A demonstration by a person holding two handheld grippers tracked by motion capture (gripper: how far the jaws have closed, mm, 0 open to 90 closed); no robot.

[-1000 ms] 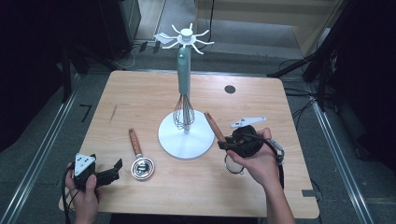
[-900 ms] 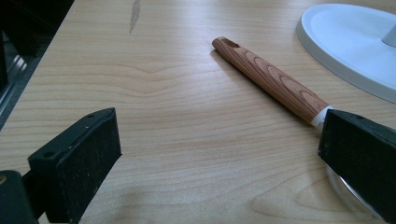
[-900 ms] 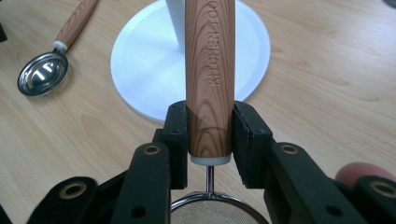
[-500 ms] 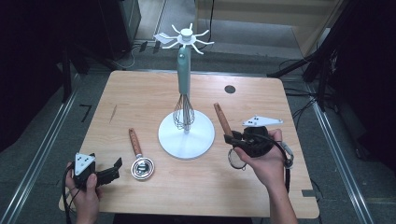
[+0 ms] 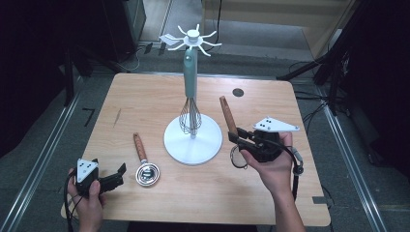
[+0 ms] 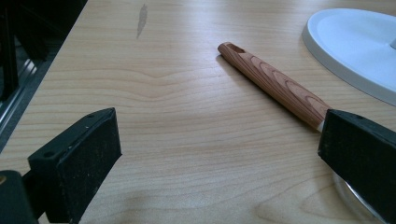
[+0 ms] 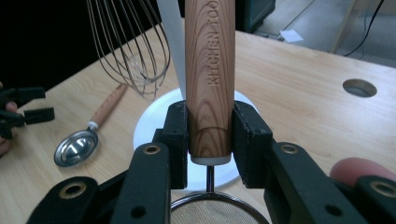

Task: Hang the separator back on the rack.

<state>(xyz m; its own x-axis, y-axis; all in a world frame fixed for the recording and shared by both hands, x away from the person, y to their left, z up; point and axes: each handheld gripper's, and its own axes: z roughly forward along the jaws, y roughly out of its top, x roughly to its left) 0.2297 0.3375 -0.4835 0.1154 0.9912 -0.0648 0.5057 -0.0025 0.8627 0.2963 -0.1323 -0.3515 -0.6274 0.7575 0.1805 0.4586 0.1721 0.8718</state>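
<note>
So the right gripper (image 7: 208, 133) is clamped on the wooden-handled round mesh strainer (image 7: 209, 70), handle pointing up around 11 o'clock, lifted just right of the white round-based utensil stand (image 5: 193, 140). Left gripper (image 6: 219, 154) sits wide open near the wooden-handled steel scoop (image 5: 145, 164), probably not touching it.

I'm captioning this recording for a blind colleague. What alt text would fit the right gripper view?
The right gripper clamps a wooden handle stamped "KITCHEN TOO", with a wire-rimmed mesh strainer head below the jaws. Behind it a wire whisk hangs over a white round stand base, and a metal measuring spoon lies on the wooden table.
</note>
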